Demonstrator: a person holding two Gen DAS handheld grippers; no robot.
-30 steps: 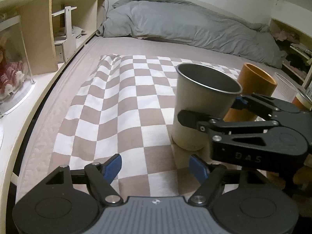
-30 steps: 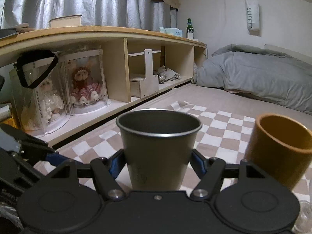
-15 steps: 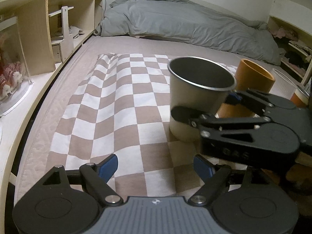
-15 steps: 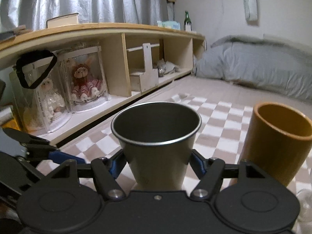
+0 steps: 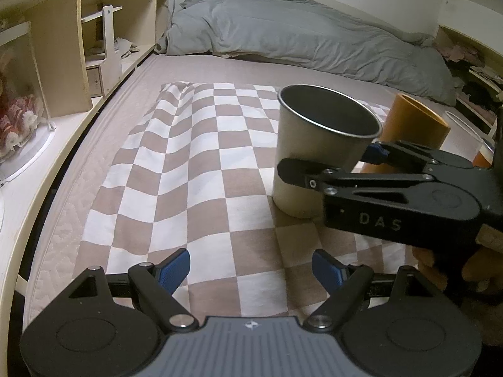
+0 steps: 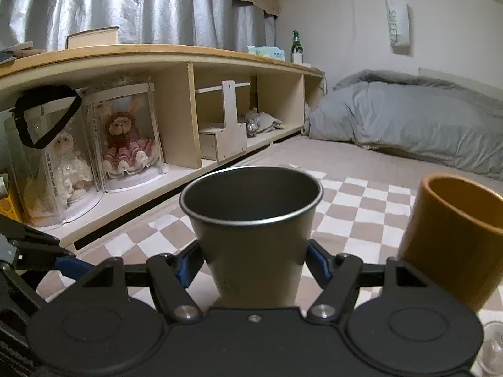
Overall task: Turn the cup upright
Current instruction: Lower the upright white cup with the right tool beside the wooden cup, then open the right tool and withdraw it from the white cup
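Sitting upright at frame centre in the right wrist view, metal cup (image 6: 251, 238) pinched between the blue pads (image 6: 318, 262) of the right gripper (image 6: 253, 262), mouth facing up, tilting slightly. Clenching on the cup's lower wall, right gripper (image 5: 333, 163) reaching in from the right edge of the left wrist view, "DAS" reading on its black body. Resting its base on or just above the checkered cloth (image 5: 188, 169), cannot tell which. Hovering released at the bottom of that view, left gripper (image 5: 251, 267), holding nothing. Standing just behind the cup, orange cup (image 5: 411, 125). Hanging at upper right, pouch (image 6: 396, 28) lettered "SWEET". Compared with half a second ago, cup leaning a little more.
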